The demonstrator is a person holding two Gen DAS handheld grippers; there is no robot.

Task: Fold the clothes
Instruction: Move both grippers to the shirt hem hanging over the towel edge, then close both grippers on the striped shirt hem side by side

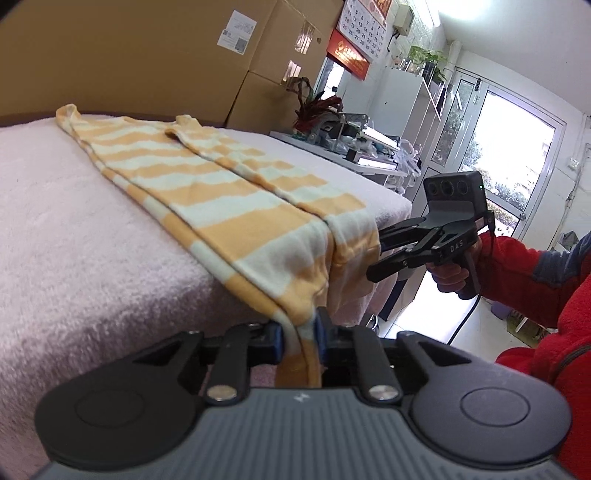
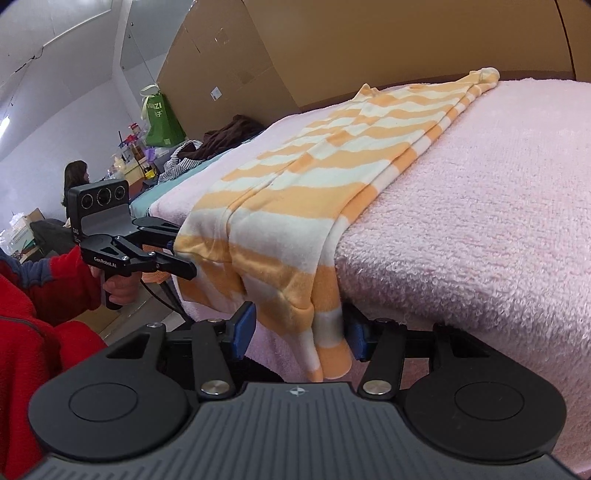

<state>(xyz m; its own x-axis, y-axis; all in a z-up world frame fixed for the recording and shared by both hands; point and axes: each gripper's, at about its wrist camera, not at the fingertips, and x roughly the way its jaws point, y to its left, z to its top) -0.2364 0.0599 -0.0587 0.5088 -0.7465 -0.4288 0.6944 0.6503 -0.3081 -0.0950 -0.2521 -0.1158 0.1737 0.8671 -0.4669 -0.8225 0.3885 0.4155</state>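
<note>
Striped garment [image 1: 207, 181] lies lengthwise on pink towel [image 1: 74, 221], hem draped over front edge for access. Left gripper [image 1: 300, 334]: jaws narrow, clamped on one hem corner. Right gripper [image 2: 299, 334]: jaws half-wide, straddling other corner, no clamp yet. Likely next: lift hem, fold toward collar.

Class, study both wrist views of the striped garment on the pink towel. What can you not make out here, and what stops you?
- Left wrist view: the right gripper fingertips vanish behind the orange-and-white striped garment; its grip is hidden.
- Right wrist view: the hanging hem covers the gap between the blue pads, so contact is unclear.
- Left wrist view: wall calendar cut by the top edge.
- Both views: the pink terry towel hides what supports it.
</note>
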